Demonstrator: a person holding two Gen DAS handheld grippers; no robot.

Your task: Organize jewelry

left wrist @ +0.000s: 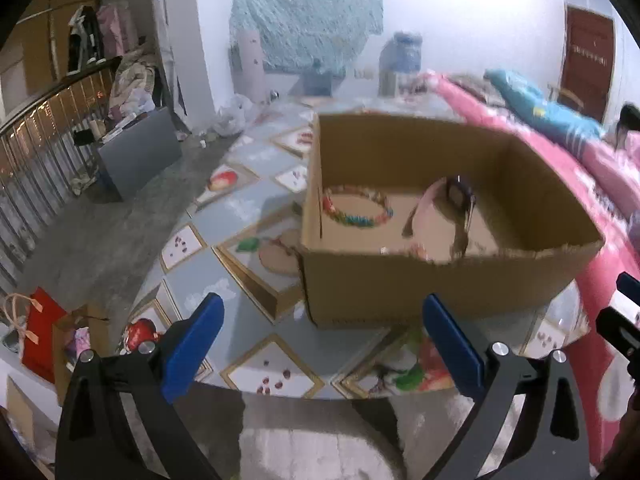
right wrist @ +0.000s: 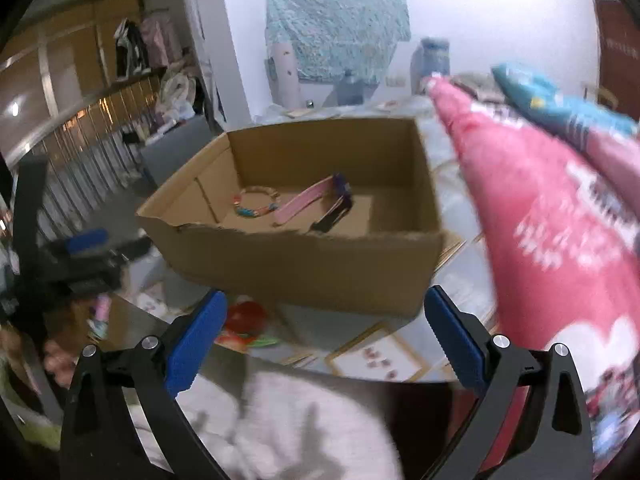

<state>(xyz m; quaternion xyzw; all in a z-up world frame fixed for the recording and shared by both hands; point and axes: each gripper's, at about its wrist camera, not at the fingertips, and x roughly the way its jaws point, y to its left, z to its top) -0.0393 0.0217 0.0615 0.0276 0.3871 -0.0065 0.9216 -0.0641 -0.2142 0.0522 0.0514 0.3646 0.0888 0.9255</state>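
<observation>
An open cardboard box point(left wrist: 440, 280) point(right wrist: 304, 264) stands on the patterned table. Inside it lie a multicoloured bead bracelet point(left wrist: 358, 210) point(right wrist: 256, 205) and a pink-strapped watch point(left wrist: 444, 204) point(right wrist: 316, 200) with a dark face. My left gripper point(left wrist: 324, 316) is open just in front of the box's near wall, nothing between its blue pads. My right gripper point(right wrist: 326, 312) is also open and empty, in front of the box from the other side. The right gripper shows at the edge point(left wrist: 624, 316) of the left wrist view, and the left one, blurred point(right wrist: 80, 256), in the right wrist view.
The table point(left wrist: 256, 320) has a glossy blue tiled-pattern cover and a rounded near edge. Pink bedding point(right wrist: 540, 220) and a blue pillow point(left wrist: 536, 108) lie right of the box. A railing point(left wrist: 40, 152), a grey case point(left wrist: 138, 160) and a red bag point(left wrist: 42, 328) are to the left.
</observation>
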